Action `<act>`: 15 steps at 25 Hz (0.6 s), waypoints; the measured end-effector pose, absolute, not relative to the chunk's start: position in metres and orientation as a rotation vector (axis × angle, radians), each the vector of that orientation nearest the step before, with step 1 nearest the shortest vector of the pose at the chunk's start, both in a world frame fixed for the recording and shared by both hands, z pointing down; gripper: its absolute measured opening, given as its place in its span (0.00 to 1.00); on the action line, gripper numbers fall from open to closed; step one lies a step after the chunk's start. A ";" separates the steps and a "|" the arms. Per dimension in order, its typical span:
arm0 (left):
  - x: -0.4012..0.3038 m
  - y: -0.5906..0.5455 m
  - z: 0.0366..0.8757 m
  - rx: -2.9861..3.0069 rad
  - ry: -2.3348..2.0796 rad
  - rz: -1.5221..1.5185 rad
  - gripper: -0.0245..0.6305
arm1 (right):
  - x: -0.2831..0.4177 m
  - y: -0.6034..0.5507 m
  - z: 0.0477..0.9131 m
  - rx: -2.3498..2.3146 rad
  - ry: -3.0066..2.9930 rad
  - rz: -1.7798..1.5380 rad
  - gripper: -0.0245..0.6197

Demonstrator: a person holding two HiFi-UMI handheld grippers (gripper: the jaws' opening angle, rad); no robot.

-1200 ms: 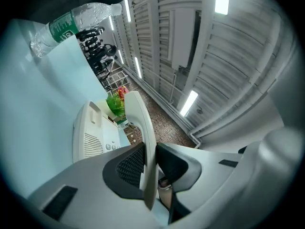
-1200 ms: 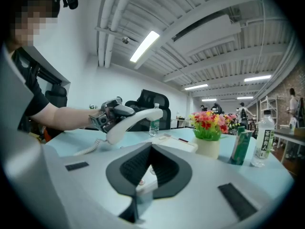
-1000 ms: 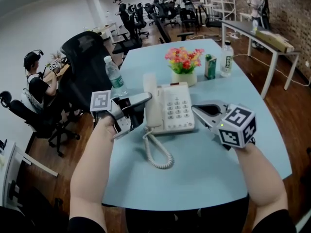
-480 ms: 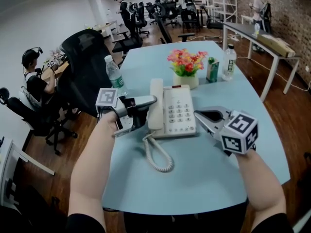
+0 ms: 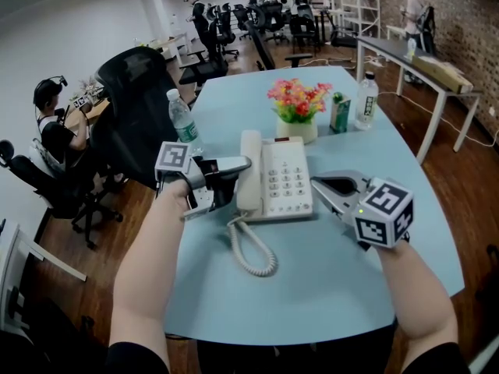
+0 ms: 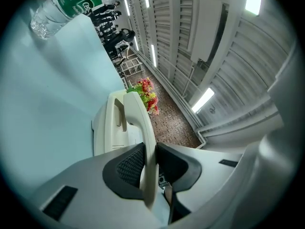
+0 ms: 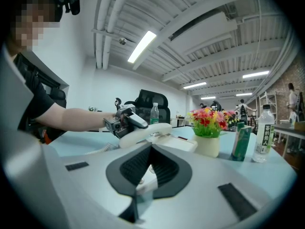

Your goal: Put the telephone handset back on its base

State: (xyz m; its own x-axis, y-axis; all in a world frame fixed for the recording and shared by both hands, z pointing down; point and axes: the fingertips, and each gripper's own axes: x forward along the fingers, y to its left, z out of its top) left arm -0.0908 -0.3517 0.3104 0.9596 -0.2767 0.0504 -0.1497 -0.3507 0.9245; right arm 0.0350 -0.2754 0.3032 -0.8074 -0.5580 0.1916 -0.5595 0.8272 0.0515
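Note:
The cream telephone base [image 5: 287, 181] sits mid-table, keypad up. Its cream handset [image 5: 249, 170] lies lengthwise along the base's left side, over the cradle; I cannot tell whether it is fully seated. My left gripper [image 5: 238, 171] reaches in from the left, shut on the handset's middle. In the left gripper view both black pads press the handset [image 6: 136, 123], with the base [image 6: 107, 137] beyond. A coiled cord [image 5: 249, 248] loops toward me. My right gripper [image 5: 316, 184] hovers just right of the base, shut and holding nothing; its view shows the handset [image 7: 147, 130] ahead.
Behind the phone stand a flower pot [image 5: 298, 104], a green carton [image 5: 337, 109] and a clear bottle [image 5: 365, 98]. A water bottle [image 5: 183, 123] stands at the table's left edge, beside a black office chair [image 5: 136, 111]. The light-blue table [image 5: 312, 287] stretches toward me.
The left gripper and handset have shifted slightly right and settled along the base's left side. Over the last half second almost nothing moved. The right gripper has held its place.

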 end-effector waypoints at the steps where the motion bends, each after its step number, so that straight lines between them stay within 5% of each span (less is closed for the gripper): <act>1: -0.091 -0.352 0.311 1.933 -0.311 -0.134 0.16 | 0.035 -0.276 0.303 0.870 -2.811 0.010 0.07; 15: -0.090 -0.353 0.323 1.920 -0.315 -0.139 0.18 | 0.035 -0.275 0.303 0.872 -2.812 0.010 0.07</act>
